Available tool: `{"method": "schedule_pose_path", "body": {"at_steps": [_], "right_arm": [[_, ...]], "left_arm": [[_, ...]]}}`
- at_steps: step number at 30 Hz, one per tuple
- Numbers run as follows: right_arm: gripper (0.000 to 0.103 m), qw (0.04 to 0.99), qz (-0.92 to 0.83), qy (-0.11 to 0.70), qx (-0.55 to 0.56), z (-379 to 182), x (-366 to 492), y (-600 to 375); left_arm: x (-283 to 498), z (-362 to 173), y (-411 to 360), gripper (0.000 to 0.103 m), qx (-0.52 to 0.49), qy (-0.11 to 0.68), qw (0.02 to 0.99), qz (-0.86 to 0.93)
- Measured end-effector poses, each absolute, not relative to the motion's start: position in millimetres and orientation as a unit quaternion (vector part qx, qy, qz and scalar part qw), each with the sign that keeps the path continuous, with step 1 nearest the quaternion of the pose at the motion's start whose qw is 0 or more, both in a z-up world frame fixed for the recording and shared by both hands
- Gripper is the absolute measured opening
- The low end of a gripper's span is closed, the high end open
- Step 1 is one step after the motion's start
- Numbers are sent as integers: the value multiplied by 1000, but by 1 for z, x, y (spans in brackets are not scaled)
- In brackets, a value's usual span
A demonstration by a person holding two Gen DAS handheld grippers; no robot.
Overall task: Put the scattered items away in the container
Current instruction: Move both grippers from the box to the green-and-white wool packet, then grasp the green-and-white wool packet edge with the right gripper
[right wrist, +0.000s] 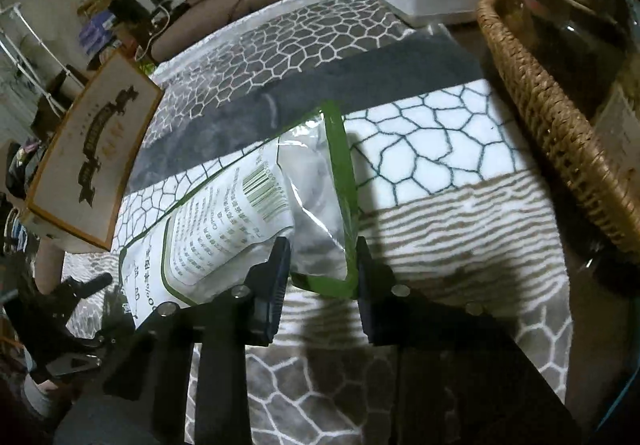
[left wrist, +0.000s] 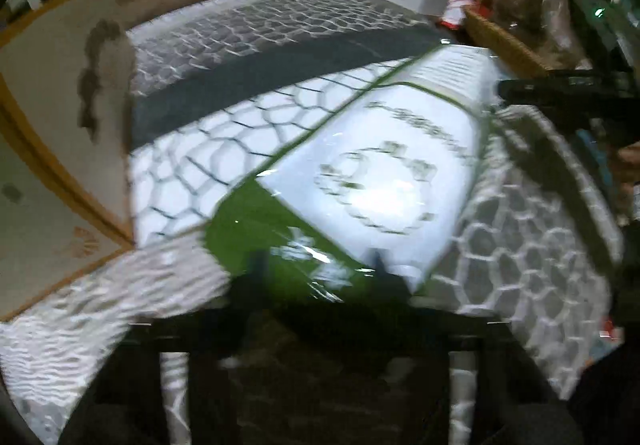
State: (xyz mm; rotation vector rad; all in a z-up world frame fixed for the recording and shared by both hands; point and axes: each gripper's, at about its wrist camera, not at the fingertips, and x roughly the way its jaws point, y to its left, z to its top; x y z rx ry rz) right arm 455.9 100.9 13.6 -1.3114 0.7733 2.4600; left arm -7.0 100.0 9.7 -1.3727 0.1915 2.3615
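Patterned cloth [right wrist: 440, 133] w/ bag [right wrist: 240, 205] lying long-axis between both grippers: right gripper [right wrist: 322, 265] spread around its green edge, left gripper [left wrist: 316, 273] state unclear; basket [right wrist: 560, 133] to right.

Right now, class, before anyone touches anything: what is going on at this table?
A person with two handheld grippers is tidying a green and white bag lying on the patterned cloth. The right gripper straddles one end of the bag, its jaws either side of the edge. The left gripper is at the other end. The wicker basket, apparently the container, stands to the right.
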Motion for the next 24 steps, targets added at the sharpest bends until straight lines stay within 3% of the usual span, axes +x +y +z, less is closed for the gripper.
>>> {"method": "schedule_pose_path", "body": {"at_steps": [1,2,9,12,15,17,18,19,20,21,24], "right_arm": [[26,121,846,270,-443,16,456,100],[25,120,850,275,-433,20,456,100],[16,93,884,298,-348,54,449,85],[16,97,890,287,-341,57,437,76],[22,104,882,304,-345,50,423,74],[47,109,864,331,-364,40,413,77],[55,116,854,343,-374,36,411,79],[71,128,846,350,-381,34,410,82],[75,142,842,352,-384,34,413,84],[75,162,835,353,-389,34,416,87],[76,182,810,378,-409,34,431,93]], "left_arm": [[-7,12,102,9,-490,70,208,844],[-6,12,104,3,-491,72,218,840],[3,22,112,0,-499,49,298,812],[10,26,114,0,-508,11,357,783],[22,33,125,1,-487,46,370,790],[21,43,120,9,-465,39,369,804],[16,49,112,15,-458,29,357,814],[9,52,104,38,-449,22,334,828],[2,54,96,68,-440,25,296,847],[-6,56,84,77,-428,30,246,869],[-23,51,65,80,-429,36,188,883]]}}
